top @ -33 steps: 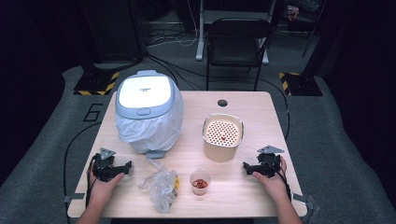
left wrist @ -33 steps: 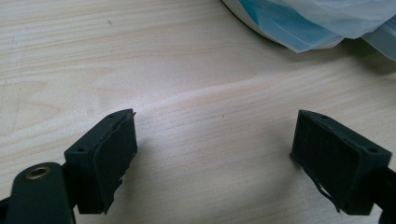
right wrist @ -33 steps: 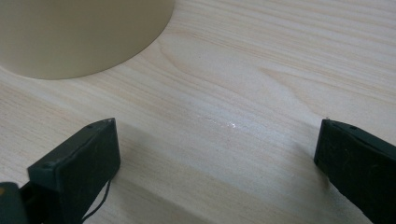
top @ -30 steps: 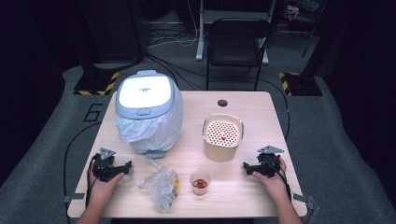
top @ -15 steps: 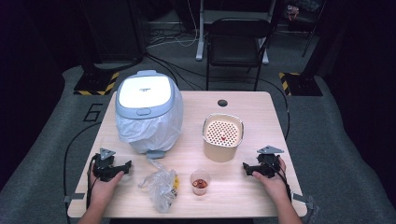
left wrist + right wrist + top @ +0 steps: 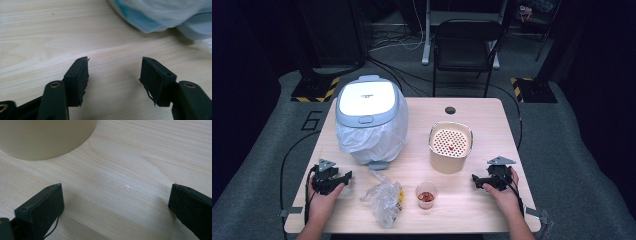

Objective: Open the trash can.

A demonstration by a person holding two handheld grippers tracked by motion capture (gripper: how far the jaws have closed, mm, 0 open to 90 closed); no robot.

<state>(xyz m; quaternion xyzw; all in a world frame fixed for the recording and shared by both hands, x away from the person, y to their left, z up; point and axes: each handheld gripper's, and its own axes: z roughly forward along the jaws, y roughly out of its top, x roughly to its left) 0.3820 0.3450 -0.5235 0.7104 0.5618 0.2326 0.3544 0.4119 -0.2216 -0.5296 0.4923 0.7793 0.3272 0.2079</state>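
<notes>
Left hand-held gripper [image 6: 343, 178]: near worktop [image 6: 492, 215] front-left corner, jaws apart with nothing between, just been closing partway. Right hand-held gripper [image 6: 476, 181]: near front-right corner, jaws wide apart over bare wood, nothing between. Crumpled plastic bag [image 6: 383, 199] and small cup [image 6: 426, 194]: at front edge, between both grippers. Perforated beige pot [image 6: 450, 146]: just beyond cup. Lidded bin [image 6: 369, 119]: left half of worktop.

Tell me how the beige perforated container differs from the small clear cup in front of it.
The beige container is opaque, larger, and topped by a perforated insert; the small clear cup is see-through, much smaller, and open-topped. The container shows one small red bit, the cup reddish contents. Both stand upright on the table.
</notes>
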